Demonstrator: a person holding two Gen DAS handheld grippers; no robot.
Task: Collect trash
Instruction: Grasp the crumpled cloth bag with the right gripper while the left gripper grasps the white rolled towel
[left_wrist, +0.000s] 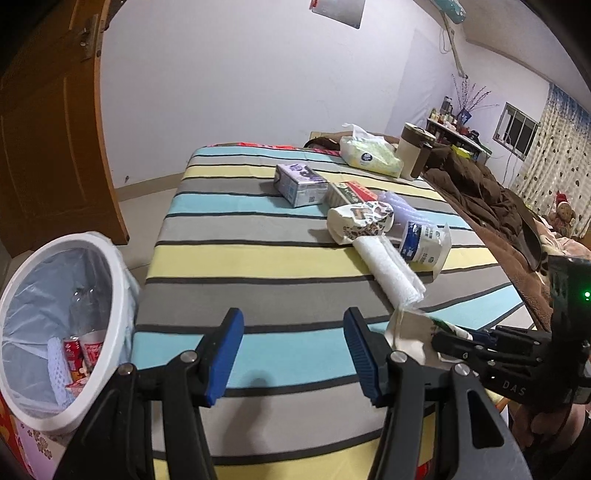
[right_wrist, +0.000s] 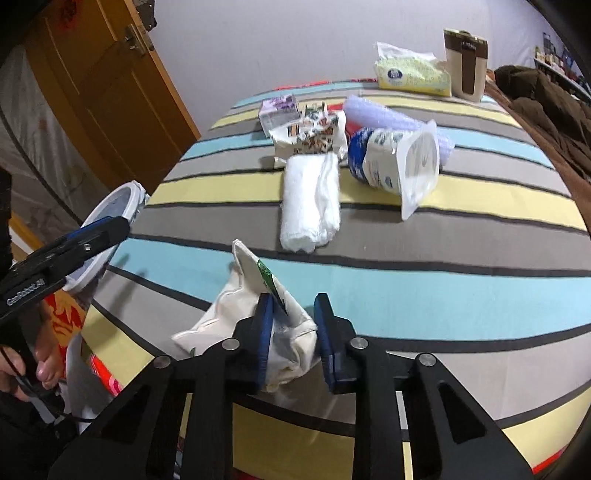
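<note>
The right claw (right_wrist: 293, 332) is closing on a crumpled white wrapper (right_wrist: 258, 317) that lies at the near edge of the bed (right_wrist: 443, 306), on the striped blanket. In the right wrist view the left pad presses into the paper's ridge, while the right pad seems to stand a little off it, so the grip looks half made rather than firm. The wrapper looks thin, light and limp, with a green printed corner sticking up; I judge it will fold and sag rather than hold any shape, and could slide out of a shallow pinch. The bunched middle, where several layers stack, is the better place to hold than a single loose flap. The left claw (left_wrist: 293, 354) hangs with its jaws apart and nothing between them, just beside the lined trash bin (left_wrist: 110, 280), which already holds some cans and packets. Further up the bed lie a rolled white cloth (right_wrist: 310, 206), a flattened printed paper cup (right_wrist: 310, 138) and a plastic tub (right_wrist: 391, 158), the tub being stiffer and likely slicker.
</note>
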